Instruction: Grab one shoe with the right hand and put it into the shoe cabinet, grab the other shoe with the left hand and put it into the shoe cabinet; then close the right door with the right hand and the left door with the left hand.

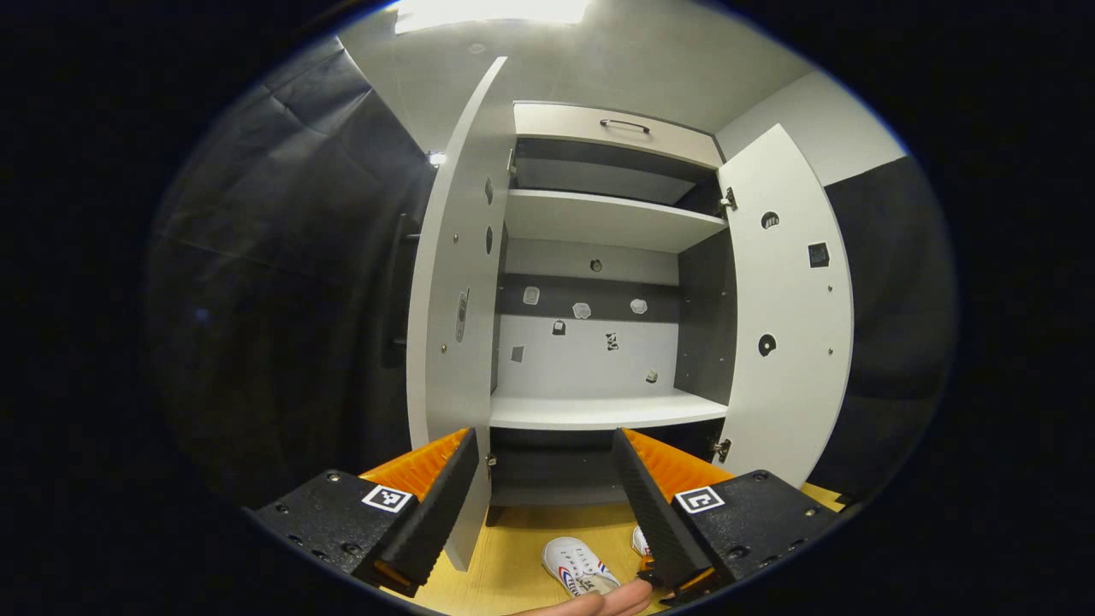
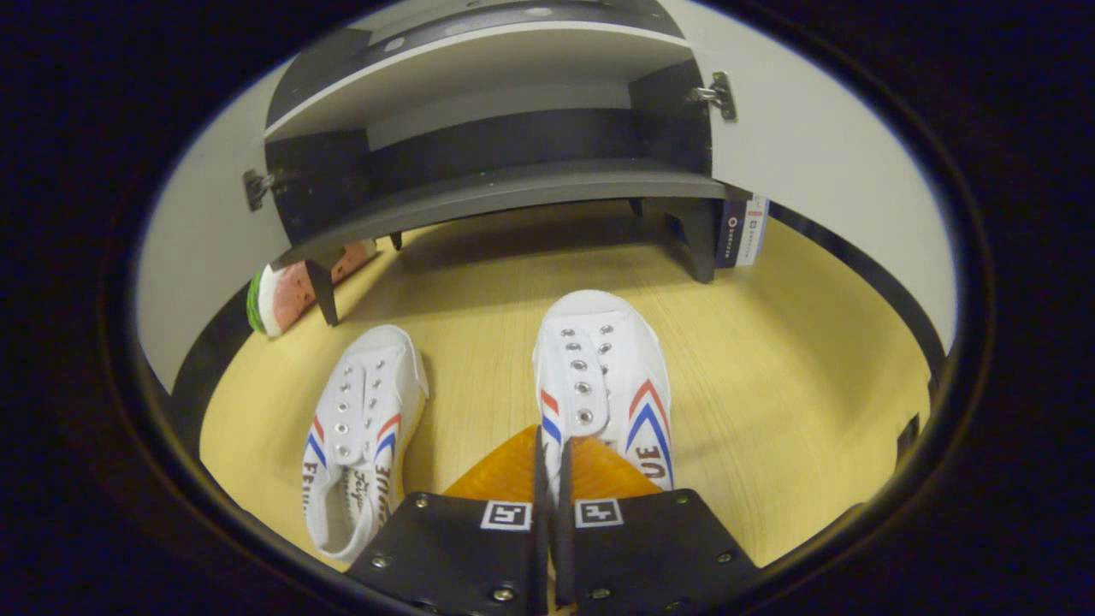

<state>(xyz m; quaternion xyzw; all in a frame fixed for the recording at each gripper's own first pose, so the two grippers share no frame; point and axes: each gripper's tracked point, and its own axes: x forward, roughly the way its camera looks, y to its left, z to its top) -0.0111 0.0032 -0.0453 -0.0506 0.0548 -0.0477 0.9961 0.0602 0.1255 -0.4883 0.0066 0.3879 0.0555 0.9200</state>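
Cabinet [image 1: 599, 257] stands open on the floor [image 2: 770, 359], left door [image 1: 449, 325] and right door [image 1: 791, 316] both swung wide, shelves bare. Left gripper [image 1: 547, 479] is held level facing the cabinet's lower shelf, fingers spread, nothing between them. Right gripper [image 2: 547, 479] is tipped down before the cabinet's base, fingers pressed nearly together on the near edge of the right shoe [image 2: 603, 385]; whether both bear on it is hard to tell, the heel being hidden. Left shoe [image 2: 364, 428] lies just beside it, in front of the cabinet. A fingertip [image 1: 599, 603] is cut off at the lower edge of the left gripper view.
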